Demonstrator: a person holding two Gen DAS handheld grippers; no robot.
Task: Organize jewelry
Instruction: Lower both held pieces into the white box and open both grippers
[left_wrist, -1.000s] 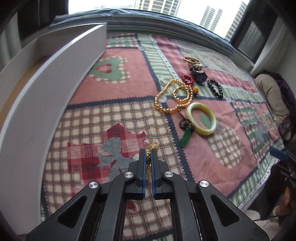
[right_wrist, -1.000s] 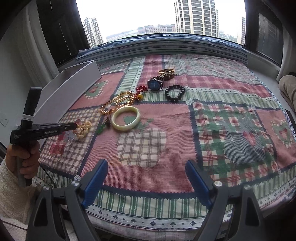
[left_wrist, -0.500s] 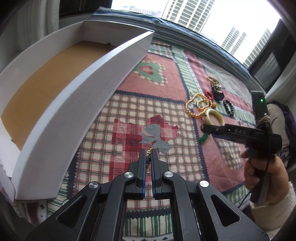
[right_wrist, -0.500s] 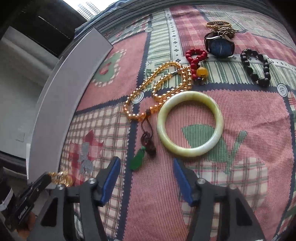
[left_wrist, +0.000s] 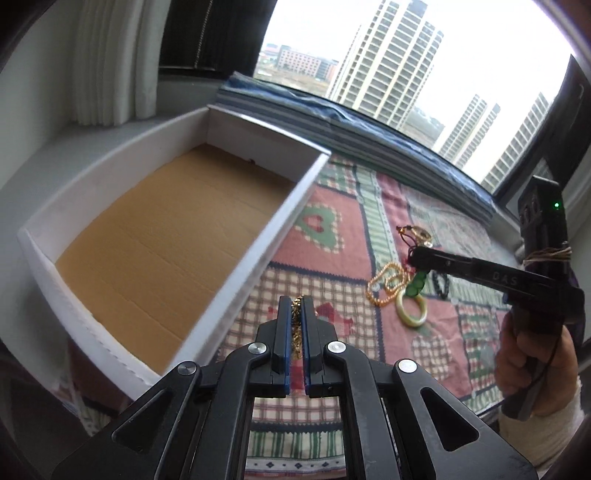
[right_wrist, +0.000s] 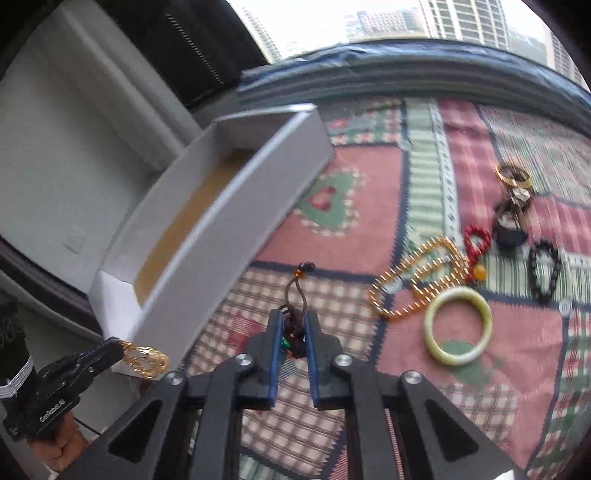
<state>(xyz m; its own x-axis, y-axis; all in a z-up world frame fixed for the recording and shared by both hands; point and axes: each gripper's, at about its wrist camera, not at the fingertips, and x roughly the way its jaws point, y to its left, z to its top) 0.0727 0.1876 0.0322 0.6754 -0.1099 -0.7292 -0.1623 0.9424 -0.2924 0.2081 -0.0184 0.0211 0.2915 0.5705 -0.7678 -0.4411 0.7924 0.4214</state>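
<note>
We've got the left hand-held gripper (left_wrist: 294, 314) clamped on a gold chain (right_wrist: 144, 361) near the white box (left_wrist: 258, 243), the right hand-held gripper (right_wrist: 293, 332) pinching the green pendant cord (right_wrist: 295, 291) above the bed. Dangling bits could snag the box wall.

Matte black left gripper (left_wrist: 294, 314) and right gripper (right_wrist: 293, 332), each with blue-lined jaws and round silver screws along angular cut-out frames. Pale lettering on the handles, a green light, white sleeve cuff at a bare-skinned right hand (left_wrist: 532, 365).
</note>
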